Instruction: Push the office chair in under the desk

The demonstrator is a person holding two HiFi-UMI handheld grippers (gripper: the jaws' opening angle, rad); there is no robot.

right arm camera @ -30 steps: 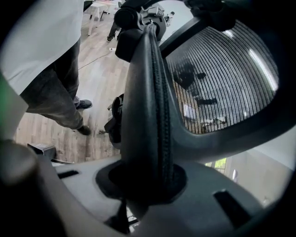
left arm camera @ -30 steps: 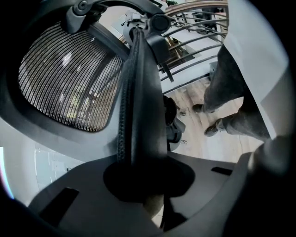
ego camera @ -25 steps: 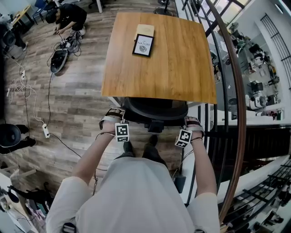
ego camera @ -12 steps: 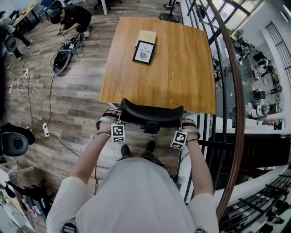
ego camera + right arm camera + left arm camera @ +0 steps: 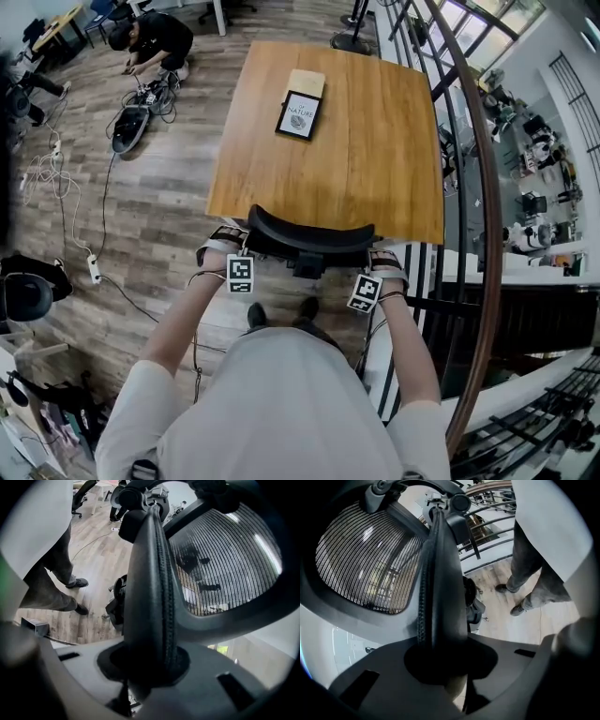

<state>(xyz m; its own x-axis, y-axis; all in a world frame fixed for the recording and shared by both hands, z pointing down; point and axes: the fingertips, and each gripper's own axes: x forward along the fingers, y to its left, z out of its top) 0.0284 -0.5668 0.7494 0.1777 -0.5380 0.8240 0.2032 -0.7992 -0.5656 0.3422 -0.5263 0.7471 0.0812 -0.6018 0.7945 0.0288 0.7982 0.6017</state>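
One "NATURE" book [image 5: 300,115] on desk [image 5: 375,178]

Head camera: mounted above the person [image 5: 281,403], facing forward and steeply down. It sits far enough back to take in the orange-brown wooden desk [image 5: 328,141], the black mesh-backed office chair [image 5: 309,242], both forearms [image 5: 192,319] and the grey wood-plank floor [image 5: 150,216].

Left gripper camera: rides on the left gripper [image 5: 234,253] and looks along its jaws. It is very close to the backrest rim, which fills centre frame, with mesh at picture-left and dark-trousered legs [image 5: 529,573] at picture-right.

Right gripper camera: rides on the right gripper [image 5: 377,267], equally close, in a mirrored layout.

All three views share the backrest, the floor and the shoes [image 5: 255,315].
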